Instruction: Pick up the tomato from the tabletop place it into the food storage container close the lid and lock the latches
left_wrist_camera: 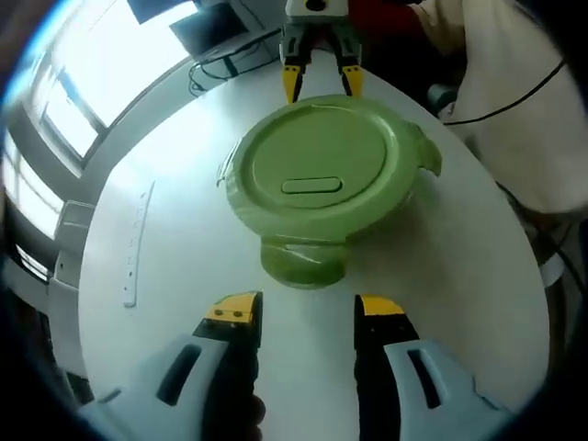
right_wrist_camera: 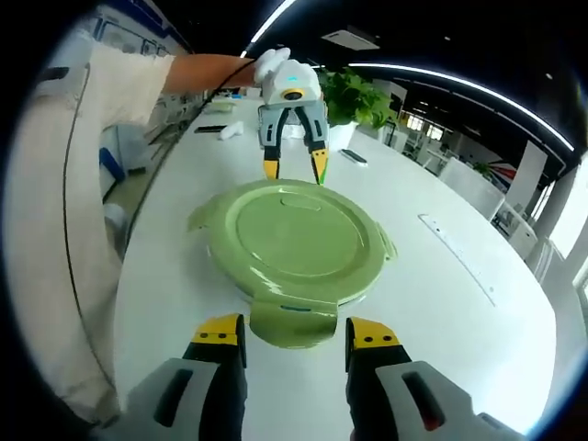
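A round green food storage container (left_wrist_camera: 317,175) (right_wrist_camera: 292,243) sits on the white table with its lid on. One latch flap (left_wrist_camera: 303,262) sticks out toward my left gripper (left_wrist_camera: 305,315), which stands open just short of it. The opposite flap (right_wrist_camera: 292,324) points at my right gripper (right_wrist_camera: 296,333), also open with nothing between its jaws. Each gripper faces the other across the container: the right gripper (left_wrist_camera: 321,78) appears beyond the lid in the left gripper view, the left gripper (right_wrist_camera: 294,165) beyond it in the right gripper view. Side flaps (left_wrist_camera: 424,152) also stick outward. The tomato is hidden.
The white tabletop (left_wrist_camera: 165,239) (right_wrist_camera: 441,303) stretches around the container. A flat ruler-like strip (left_wrist_camera: 136,248) (right_wrist_camera: 457,257) lies on it. A person's light sleeve (right_wrist_camera: 64,211) is close on one side. Cables (left_wrist_camera: 220,64) and small items (right_wrist_camera: 220,129) lie at the far edge, and a plant (right_wrist_camera: 354,96) stands there.
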